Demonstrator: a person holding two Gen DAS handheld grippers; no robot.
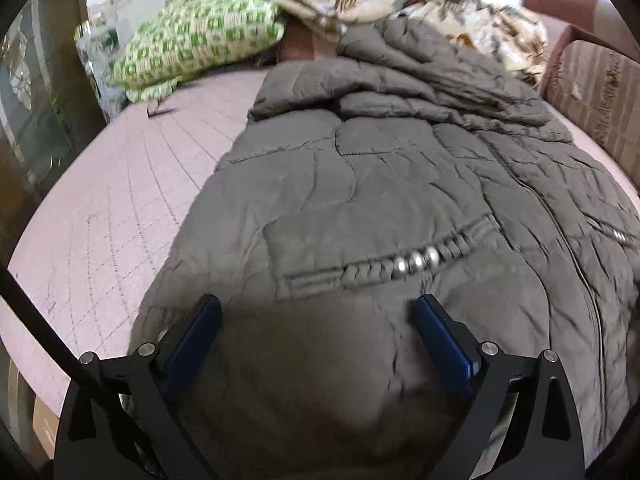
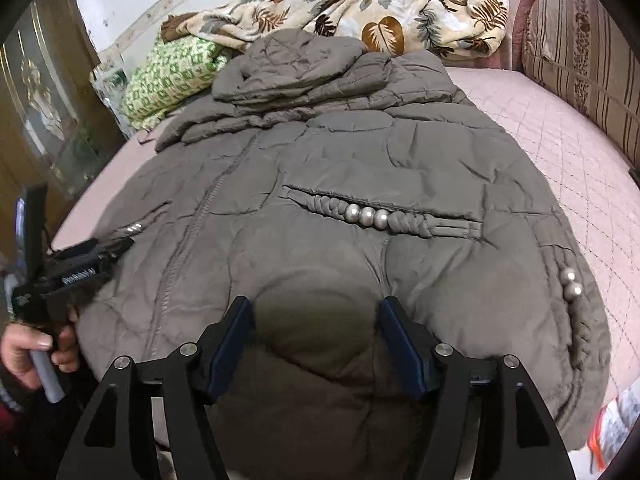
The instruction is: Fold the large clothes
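1. Left gripper [image 1: 318, 312]: blue fingers [image 1: 440, 336] spread wide, nothing pinched; they hover over the hem end of the jacket [image 1: 400, 184], padded fabric bulging up between them.
2. Right gripper [image 2: 316, 316]: fingers [image 2: 400, 344] spread too, gripping nothing, a puffed panel of the same hem between them, not clamped.
3. Jacket: grey-brown quilted puffer, lying front-up and spread flat on the bed [image 2: 560, 152], hood at the far end, centre zip running away from the grippers.
4. Braided pocket trim with silver beads [image 2: 367, 214] just beyond the right fingers.
5. A person's hand [image 2: 28, 354] holds the left gripper's handle at the jacket's left edge.
6. Past the hood: green checked pillow [image 2: 168, 76], leaf-print blanket [image 2: 380, 12]; striped cushion [image 2: 580, 64] far right.
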